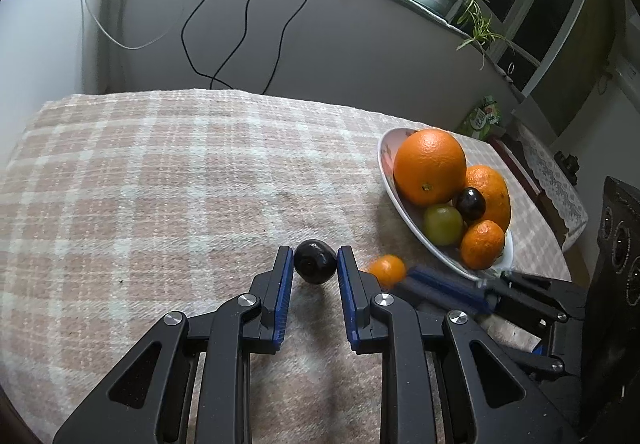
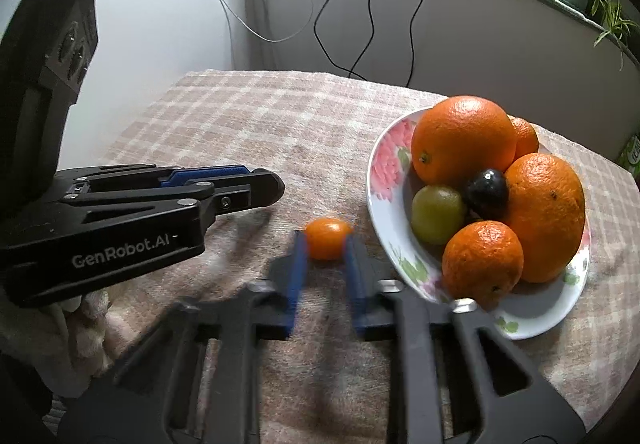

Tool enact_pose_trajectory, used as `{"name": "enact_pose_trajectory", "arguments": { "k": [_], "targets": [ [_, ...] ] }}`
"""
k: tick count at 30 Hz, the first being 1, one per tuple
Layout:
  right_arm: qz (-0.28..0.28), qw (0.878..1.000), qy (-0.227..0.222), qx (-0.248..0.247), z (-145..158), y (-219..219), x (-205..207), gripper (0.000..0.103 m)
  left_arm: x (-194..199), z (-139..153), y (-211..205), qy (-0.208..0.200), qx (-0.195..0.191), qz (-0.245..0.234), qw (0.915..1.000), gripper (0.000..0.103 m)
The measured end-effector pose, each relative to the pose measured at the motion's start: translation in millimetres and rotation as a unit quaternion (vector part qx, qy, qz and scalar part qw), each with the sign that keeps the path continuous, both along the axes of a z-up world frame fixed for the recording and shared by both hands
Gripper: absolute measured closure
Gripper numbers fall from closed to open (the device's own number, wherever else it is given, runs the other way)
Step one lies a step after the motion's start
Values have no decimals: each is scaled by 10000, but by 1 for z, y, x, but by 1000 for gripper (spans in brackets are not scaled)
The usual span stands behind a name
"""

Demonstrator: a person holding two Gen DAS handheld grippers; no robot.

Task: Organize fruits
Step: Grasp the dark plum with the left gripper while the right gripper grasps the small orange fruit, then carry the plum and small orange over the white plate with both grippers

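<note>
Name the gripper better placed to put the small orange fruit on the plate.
Right. The right gripper already brackets the small orange fruit beside the plate; the left gripper brackets the dark fruit.

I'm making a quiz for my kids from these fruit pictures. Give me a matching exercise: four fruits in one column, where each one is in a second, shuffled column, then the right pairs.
Things:
1. dark plum
2. small orange kumquat
3. green grape
4. biggest orange

Places:
A. at the back of the floral plate, topping the pile
B. on the plaid cloth, between the left tongs
C. on the plate, next to a dark grape
D. on the plaid cloth, between the right tongs

Pairs: 1-B, 2-D, 3-C, 4-A
</note>
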State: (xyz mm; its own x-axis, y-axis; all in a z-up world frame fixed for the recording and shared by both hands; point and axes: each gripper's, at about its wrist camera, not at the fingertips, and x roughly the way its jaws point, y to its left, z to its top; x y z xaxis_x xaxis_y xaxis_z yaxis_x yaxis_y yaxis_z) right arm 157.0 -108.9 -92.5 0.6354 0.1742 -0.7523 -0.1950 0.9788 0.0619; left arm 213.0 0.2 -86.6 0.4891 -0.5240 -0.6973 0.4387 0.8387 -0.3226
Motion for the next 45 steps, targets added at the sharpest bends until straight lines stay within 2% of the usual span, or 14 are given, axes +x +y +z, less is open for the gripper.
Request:
{"name": "enact_pose_trajectory", "arguments": {
  "k": [7, 9, 11, 13, 15, 17, 25, 30, 34, 39, 45],
  "targets": [
    [73, 9999, 122, 69, -4, -1, 1, 98, -5, 2, 1, -24, 72, 45, 10000, 82],
    [86, 9999, 137, 36, -4, 1, 2, 95, -5, 3, 2, -40, 69, 73, 9999, 82],
    [89, 9999, 137, -57, -4, 4, 2, 86, -4, 4, 4, -55, 48, 92, 9999, 82],
    [51, 9998, 106, -141, -3, 8, 1, 70, -4, 5, 4, -70, 38, 97, 9999, 82],
    [-3, 9998, 62, -162, -1, 8, -3, 62, -4, 5, 4, -86, 38, 88, 9999, 82],
    [-52, 9997, 62, -224, -1, 9, -3, 59, -2, 4, 5, -90, 17, 76, 9999, 82],
    [-193, 9990, 228, -345, -8, 18, 14, 59, -3, 2, 11, -118, -77, 70, 9999, 82],
    [-226, 9986, 178, -445, -11, 26, 24, 59, -3, 2, 17, -133, -127, 90, 9998, 82],
    [-294, 9987, 160, -392, -12, 21, 25, 73, -4, 2, 19, -125, -151, 109, 9997, 82],
    [-225, 9992, 164, -273, -11, 18, 23, 74, -7, 5, 20, -142, -153, 137, 9997, 82],
    [-37, 9999, -41, -143, 1, 20, 10, 74, -14, 11, 22, -172, -156, 196, 9995, 82]
  ]
}}
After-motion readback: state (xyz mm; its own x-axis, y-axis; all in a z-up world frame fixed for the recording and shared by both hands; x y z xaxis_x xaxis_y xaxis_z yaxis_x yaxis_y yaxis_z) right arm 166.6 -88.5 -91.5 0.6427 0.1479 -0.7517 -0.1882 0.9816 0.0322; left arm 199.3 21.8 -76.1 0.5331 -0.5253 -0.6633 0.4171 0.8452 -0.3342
